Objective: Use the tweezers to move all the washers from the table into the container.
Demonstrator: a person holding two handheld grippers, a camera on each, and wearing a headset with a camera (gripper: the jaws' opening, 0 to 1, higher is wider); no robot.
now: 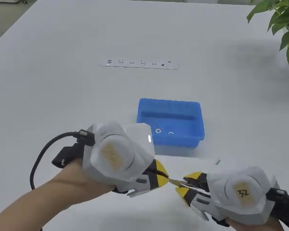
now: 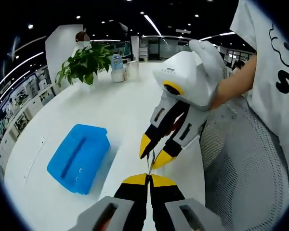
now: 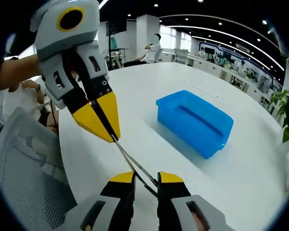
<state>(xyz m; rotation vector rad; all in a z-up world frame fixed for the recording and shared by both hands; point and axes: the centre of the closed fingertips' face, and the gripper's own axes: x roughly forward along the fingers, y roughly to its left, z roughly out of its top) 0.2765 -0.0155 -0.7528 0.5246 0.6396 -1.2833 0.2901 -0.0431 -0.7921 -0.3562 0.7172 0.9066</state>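
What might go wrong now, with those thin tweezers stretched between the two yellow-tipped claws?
1. The tweezers are pinched by a thin end in the left gripper and reach between the jaws of the right gripper; a loose grip could let them slip.
2. This happens near the edge of the table, beside a mesh chair, so dropped tweezers might fall off.
3. A small item lies close to the right gripper and might get knocked away.

Setting was an open-plan office. Noted: broad white counter (image 1: pixel 62 72) with a power strip (image 1: pixel 138 63); potted plant (image 1: pixel 279 24); grey mesh chair (image 3: pixel 19 159); rows of desks (image 3: pixel 231 72) behind; strip ceiling lights (image 3: pixel 221 34); white column (image 3: pixel 143 29).
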